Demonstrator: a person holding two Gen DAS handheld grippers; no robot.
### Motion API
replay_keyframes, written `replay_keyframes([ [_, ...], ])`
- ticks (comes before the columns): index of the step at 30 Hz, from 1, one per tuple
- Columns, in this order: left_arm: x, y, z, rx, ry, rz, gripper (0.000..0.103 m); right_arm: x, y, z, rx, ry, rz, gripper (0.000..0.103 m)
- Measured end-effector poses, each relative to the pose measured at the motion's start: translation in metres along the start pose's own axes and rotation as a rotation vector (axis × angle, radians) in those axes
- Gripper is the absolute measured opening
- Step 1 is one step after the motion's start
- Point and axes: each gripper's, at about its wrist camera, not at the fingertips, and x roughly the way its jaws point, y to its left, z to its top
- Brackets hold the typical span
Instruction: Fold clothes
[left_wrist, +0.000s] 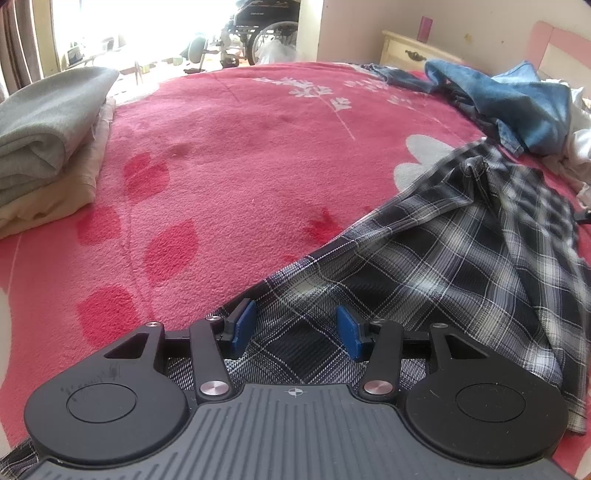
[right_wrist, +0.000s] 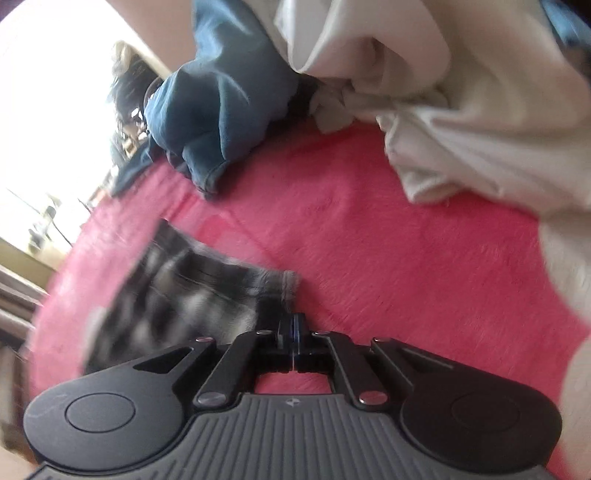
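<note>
A black-and-white plaid shirt (left_wrist: 424, 251) lies spread on the pink floral blanket (left_wrist: 240, 147), bunched to a peak at its far end. My left gripper (left_wrist: 295, 328) hovers over the shirt's near corner. It is open, its blue pads (left_wrist: 243, 325) stand apart, and the cloth lies flat beneath them. In the blurred right wrist view, my right gripper (right_wrist: 293, 325) has its jaws together. A hemmed corner of the plaid shirt (right_wrist: 192, 295) runs into its tips, so it appears pinched there.
Folded grey and cream cloths are stacked (left_wrist: 48, 140) at the blanket's left edge. A crumpled blue garment (left_wrist: 517, 96) (right_wrist: 221, 103) and a white garment (right_wrist: 461, 110) lie at the far right. Behind the bed stand a nightstand (left_wrist: 406, 48) and a wheelchair (left_wrist: 266, 26).
</note>
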Motion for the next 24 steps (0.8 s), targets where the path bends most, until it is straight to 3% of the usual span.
replay_keyframes([
  [4, 0.000, 0.000, 0.000, 0.000, -0.001, -0.001, 0.049, -0.008, -0.003, 0.012, -0.055, -0.107, -0.163, 0.003],
  [5, 0.000, 0.000, 0.000, 0.001, -0.001, -0.002, 0.049, -0.012, 0.003, 0.011, -0.089, -0.123, -0.142, 0.003],
  [7, 0.000, -0.001, 0.000, 0.004, -0.001, -0.002, 0.049, -0.021, 0.015, 0.007, -0.164, -0.154, -0.089, 0.003],
  [9, 0.000, -0.001, 0.000, 0.004, -0.001, -0.003, 0.049, -0.027, 0.052, -0.013, -0.372, -0.128, 0.072, 0.004],
  [13, 0.000, -0.001, 0.000, 0.001, -0.002, 0.000, 0.049, -0.020, 0.114, -0.073, -0.804, 0.022, 0.305, 0.003],
  [14, 0.000, -0.001, 0.000, 0.001, -0.001, 0.000, 0.049, -0.013, 0.116, -0.085, -0.878, 0.057, 0.305, 0.001],
  [15, 0.000, 0.000, 0.001, -0.001, -0.001, 0.000, 0.049, -0.007, 0.118, -0.095, -0.950, 0.091, 0.300, 0.000],
  [17, 0.000, 0.000, 0.001, -0.004, -0.001, -0.002, 0.049, 0.002, 0.097, -0.091, -0.961, 0.043, 0.276, 0.000],
  [20, 0.001, 0.000, 0.001, 0.001, -0.004, -0.002, 0.049, 0.002, 0.060, -0.051, -0.803, -0.004, 0.186, 0.000],
  [24, 0.001, 0.001, 0.001, 0.005, -0.008, -0.004, 0.049, 0.001, 0.035, -0.017, -0.768, -0.100, -0.110, 0.003],
])
